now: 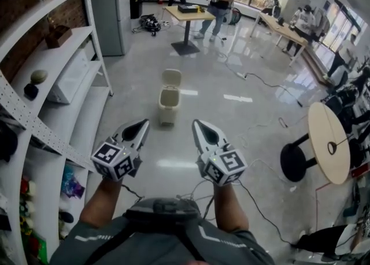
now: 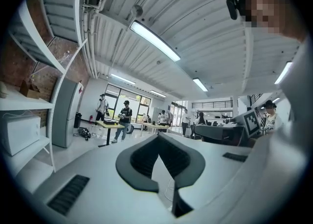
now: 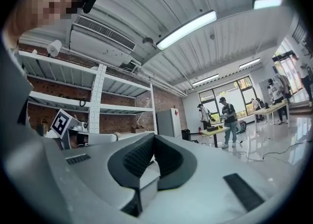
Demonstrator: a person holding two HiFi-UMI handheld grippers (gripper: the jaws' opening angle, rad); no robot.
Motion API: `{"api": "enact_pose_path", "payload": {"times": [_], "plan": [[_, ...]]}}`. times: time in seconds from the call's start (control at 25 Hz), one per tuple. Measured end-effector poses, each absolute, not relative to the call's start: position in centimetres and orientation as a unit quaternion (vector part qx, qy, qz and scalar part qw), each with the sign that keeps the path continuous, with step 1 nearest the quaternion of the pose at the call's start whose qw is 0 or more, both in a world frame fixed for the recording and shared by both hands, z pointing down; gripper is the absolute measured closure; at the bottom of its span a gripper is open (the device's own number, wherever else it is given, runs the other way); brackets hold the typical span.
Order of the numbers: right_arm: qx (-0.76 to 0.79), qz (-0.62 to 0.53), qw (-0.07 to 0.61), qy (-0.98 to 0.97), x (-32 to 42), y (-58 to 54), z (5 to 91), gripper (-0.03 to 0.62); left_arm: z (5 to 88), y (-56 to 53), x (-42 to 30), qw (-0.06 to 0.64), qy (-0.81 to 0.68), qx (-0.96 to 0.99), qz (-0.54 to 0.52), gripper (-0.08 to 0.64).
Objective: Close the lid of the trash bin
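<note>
While both claws are hovering low in the head view, one trash bin (image 1: pixel 168 106) is standing on the pale floor (image 1: pixel 231 119) just above them, near the frame's centre. Its single lid (image 1: pixel 171 77) is tilting up, open, behind the mouth. Two claws are showing: the left claw (image 1: pixel 143 123) just left of centre and the right claw (image 1: pixel 197 123) just right of centre, each carrying one marker cube. Neither is touching the bin, and only bare floor is lying between their tips and it.

In the left gripper view the left claw (image 2: pixel 159 138) is holding its jaws together at the tips, gripping nothing. In the right gripper view the right claw (image 3: pixel 154 137) is doing the same, tips meeting and empty.

One white shelving unit (image 1: pixel 63 84) is running down the left edge. Three worktops are standing farther off: a square worktop (image 1: pixel 188 14) at upper centre, a long worktop (image 1: pixel 283 29) at upper right and a round worktop (image 1: pixel 330 142) at the right edge. At least four people are gathering around the two far ones, and the one at the top is being cut off by the frame. Cables (image 1: pixel 272 86) are trailing across the floor at right.

Both gripper views are pointing up toward the ceiling, away from the bin. The bin's inside is showing too small to make out.
</note>
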State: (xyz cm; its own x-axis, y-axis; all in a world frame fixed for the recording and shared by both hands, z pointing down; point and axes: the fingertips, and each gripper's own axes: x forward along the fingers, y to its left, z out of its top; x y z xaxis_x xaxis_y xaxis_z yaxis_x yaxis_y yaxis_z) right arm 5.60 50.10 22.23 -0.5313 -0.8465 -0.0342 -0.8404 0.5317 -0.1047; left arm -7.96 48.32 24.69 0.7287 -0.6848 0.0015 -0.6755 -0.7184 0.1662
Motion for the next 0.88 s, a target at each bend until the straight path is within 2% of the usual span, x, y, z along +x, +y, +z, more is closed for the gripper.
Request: {"api": "enact_pose_path", "payload": {"times": [0.32,0.88], "plan": [[-0.47,-0.05,0.043,0.88,8.9,44.3,23.6,0.594,25.6,43.0,-4.3,0.08,-0.371,0.925,-0.015,0.561],[-0.493,-0.06,0.022,0.867,6.2,30.9,24.3,0.594,25.4,28.7,-6.4,0.087,-0.342,0.935,-0.025,0.561]]}}
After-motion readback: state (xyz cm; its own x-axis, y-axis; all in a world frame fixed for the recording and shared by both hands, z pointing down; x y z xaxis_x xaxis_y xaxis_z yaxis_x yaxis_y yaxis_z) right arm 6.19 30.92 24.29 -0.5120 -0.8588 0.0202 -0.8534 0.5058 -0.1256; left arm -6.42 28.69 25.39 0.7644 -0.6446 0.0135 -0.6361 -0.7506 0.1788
